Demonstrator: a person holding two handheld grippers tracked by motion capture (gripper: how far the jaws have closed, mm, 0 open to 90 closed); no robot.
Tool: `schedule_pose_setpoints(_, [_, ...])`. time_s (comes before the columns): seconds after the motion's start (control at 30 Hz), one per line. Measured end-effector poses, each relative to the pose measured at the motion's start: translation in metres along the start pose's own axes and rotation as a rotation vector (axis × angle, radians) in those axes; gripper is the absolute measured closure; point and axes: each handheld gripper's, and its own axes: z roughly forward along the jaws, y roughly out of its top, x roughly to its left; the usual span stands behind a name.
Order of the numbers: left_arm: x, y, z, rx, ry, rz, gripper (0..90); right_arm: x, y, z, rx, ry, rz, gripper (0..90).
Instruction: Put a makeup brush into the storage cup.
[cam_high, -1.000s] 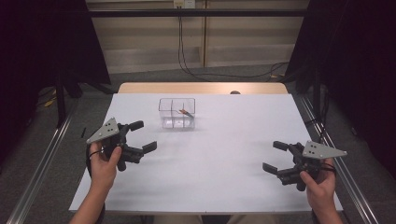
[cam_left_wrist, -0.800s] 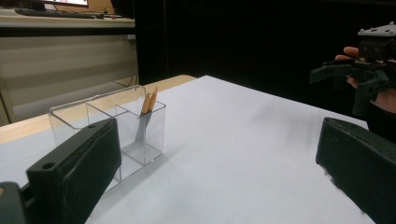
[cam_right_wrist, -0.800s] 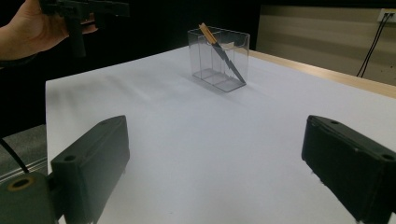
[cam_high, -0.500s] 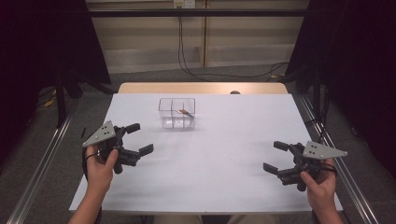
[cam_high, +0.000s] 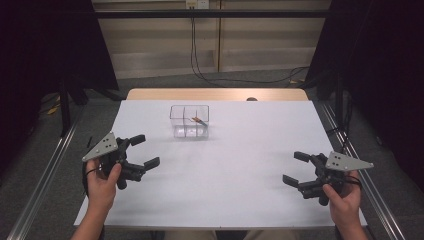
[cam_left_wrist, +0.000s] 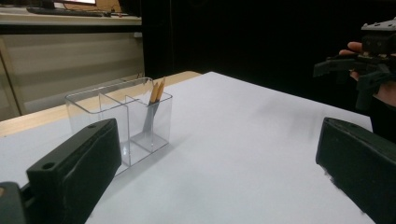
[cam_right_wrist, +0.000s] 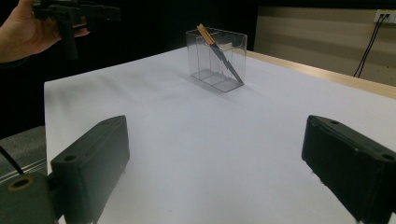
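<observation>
Hard to make out in the high view: contents of the clear box (cam_high: 189, 121), just a thin orange-tipped sliver (cam_high: 199, 120) in its right part. Clearer in the left gripper view, as two wooden sticks (cam_left_wrist: 157, 91) leaning upright in a right-hand compartment; count uncertain in the right gripper view, where the sticks (cam_right_wrist: 219, 52) slant across the box (cam_right_wrist: 216, 59). Forearms cut off at the bottom edge of the high view.

Left gripper (cam_high: 141, 151) held at lower left of the high view, over the white table (cam_high: 235, 165), jaws spread wide, nothing between them, aimed toward frame centre. Right gripper (cam_high: 298, 169) at lower right, likewise gaping and empty, aimed leftward. Both well apart from the box.

Box transparent, divided into compartments, standing upper centre of the high view, near the table's far edge; at left of centre in the left gripper view (cam_left_wrist: 122, 120), upper centre in the right gripper view.
</observation>
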Motion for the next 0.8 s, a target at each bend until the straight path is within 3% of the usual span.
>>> schedule_pose_setpoints(0.8, [-0.002,-0.011,-0.017,0.01,0.016,0.002,0.4,0.002,-0.004,-0.003,0.012,-0.008,-0.006,7.3])
